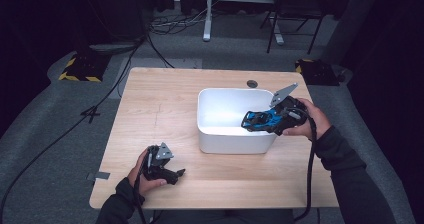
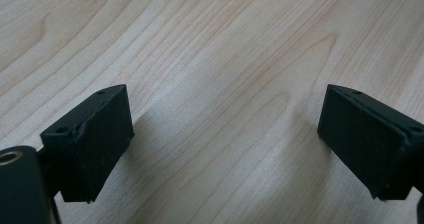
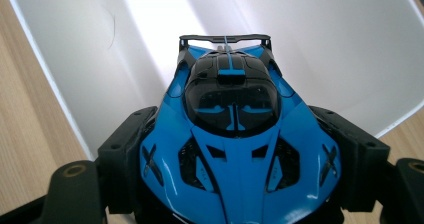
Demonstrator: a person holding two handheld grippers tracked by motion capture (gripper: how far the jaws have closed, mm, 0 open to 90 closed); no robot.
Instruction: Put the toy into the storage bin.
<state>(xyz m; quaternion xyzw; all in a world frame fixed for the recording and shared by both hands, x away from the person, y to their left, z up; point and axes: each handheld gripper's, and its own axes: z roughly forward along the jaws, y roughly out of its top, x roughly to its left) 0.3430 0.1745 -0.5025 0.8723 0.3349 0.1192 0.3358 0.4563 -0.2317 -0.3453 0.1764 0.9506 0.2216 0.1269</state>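
Nearest in the high view, the left gripper [image 1: 172, 174] rests low on the wooden table [image 1: 160, 109] at the near left, well apart from the white tub [image 1: 235, 139]. At the right, the right gripper [image 1: 255, 121] holds a blue toy car [image 1: 260, 119] above the tub's open inside. From the left gripper view, its jaws stand wide apart with bare wood between them. From the right gripper view, the jaws press both sides of the car's front, and its rear wing points at the tub's wall.
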